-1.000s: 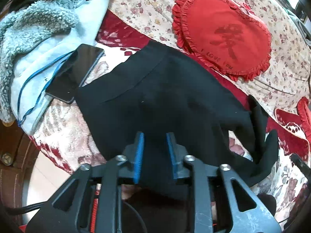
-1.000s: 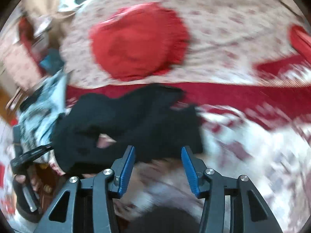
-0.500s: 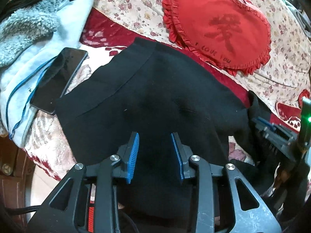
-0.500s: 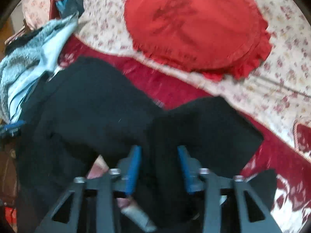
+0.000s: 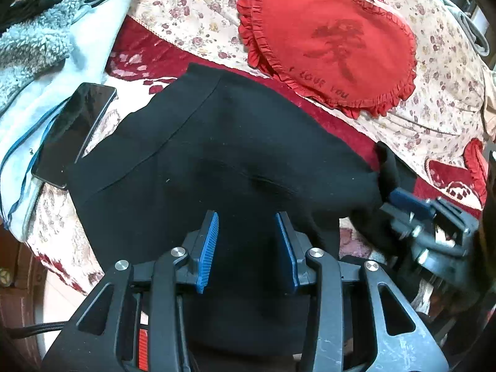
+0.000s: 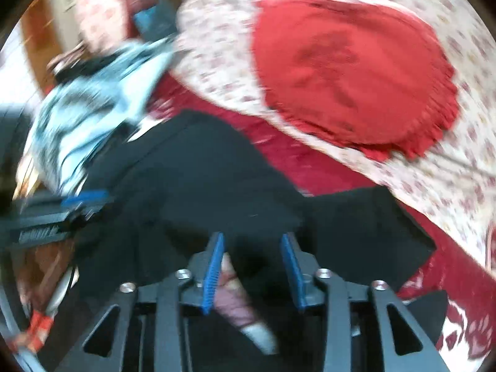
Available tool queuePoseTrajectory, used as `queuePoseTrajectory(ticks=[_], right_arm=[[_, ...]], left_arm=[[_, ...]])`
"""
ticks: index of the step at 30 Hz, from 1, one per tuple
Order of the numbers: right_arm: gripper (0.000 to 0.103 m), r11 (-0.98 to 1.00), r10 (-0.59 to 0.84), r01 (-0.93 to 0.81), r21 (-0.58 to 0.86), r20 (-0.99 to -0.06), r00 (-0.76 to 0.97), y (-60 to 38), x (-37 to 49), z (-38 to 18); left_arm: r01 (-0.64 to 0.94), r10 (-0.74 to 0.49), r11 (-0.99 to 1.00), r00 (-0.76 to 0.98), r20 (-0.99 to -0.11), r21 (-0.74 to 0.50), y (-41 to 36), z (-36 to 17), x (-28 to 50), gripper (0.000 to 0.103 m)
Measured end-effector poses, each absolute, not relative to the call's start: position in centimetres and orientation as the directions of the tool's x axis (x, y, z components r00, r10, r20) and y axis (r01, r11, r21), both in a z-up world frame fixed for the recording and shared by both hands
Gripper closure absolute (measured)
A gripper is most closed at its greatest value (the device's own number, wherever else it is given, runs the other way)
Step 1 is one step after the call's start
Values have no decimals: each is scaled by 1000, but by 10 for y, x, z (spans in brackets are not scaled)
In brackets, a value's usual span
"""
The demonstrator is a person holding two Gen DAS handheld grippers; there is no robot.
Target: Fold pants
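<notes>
Since a second ago, spread wider: left gripper (image 5: pixel 246 241) fingers, apart above black pants (image 5: pixel 217 161) lying on the bed (image 5: pixel 192 31). Right gripper (image 6: pixel 252 260) fingers apart, seemingly empty; view blurred.

We find the black pants (image 5: pixel 223 161) hemmed in: a phone (image 5: pixel 74 136) touches their left edge on the pale blue jacket (image 5: pixel 62 71), and the red heart cushion (image 5: pixel 334 40) lies just beyond them. Bare bedspread (image 5: pixel 186 9) stays open between jacket and cushion.
</notes>
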State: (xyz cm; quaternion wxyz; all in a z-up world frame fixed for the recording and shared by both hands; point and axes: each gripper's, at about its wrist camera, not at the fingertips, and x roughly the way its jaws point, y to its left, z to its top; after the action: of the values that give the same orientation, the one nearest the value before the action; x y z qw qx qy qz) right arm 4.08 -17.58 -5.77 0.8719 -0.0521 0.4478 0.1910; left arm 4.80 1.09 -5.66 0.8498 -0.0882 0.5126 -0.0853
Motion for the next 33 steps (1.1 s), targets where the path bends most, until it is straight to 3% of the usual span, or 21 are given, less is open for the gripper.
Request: queuePoseTrajectory(ticks=[2, 6, 7, 10, 12, 20, 25, 29, 33], right_arm=[[62, 899, 271, -436, 27, -817, 509, -157, 39, -65], [64, 867, 101, -459, -192, -835, 541, -136, 48, -93], [74, 876, 89, -441, -196, -833, 546, -140, 52, -98], [86, 921, 179, -385, -52, -822, 541, -161, 71, -91], [89, 931, 196, -363, -30, -798, 570, -166, 83, -80], [91, 938, 184, -337, -84, -702, 688, -146, 160, -30], [91, 935, 201, -355, -13, -804, 560, -137, 199, -68], [87, 940, 256, -333, 79, -809, 529, -174, 168, -61], [79, 965, 203, -252, 65, -793, 575, -241, 98, -35]], left_arm=[[55, -231, 971, 458, -859, -232, 11, -57, 47, 66], [42, -225, 972, 457, -860, -232, 18, -57, 46, 66], [34, -223, 972, 457, -861, -233, 21, -58, 47, 66], [3, -226, 968, 444, -867, -251, 29, -64, 53, 66], [-6, -235, 964, 443, -865, -265, 32, -66, 55, 66], [-10, -215, 970, 443, -871, -245, 32, -74, 68, 66], [-16, -205, 972, 440, -874, -236, 37, -79, 73, 66], [-43, -207, 967, 445, -871, -251, 52, -79, 69, 66], [-90, -218, 954, 450, -866, -287, 74, -80, 63, 66]])
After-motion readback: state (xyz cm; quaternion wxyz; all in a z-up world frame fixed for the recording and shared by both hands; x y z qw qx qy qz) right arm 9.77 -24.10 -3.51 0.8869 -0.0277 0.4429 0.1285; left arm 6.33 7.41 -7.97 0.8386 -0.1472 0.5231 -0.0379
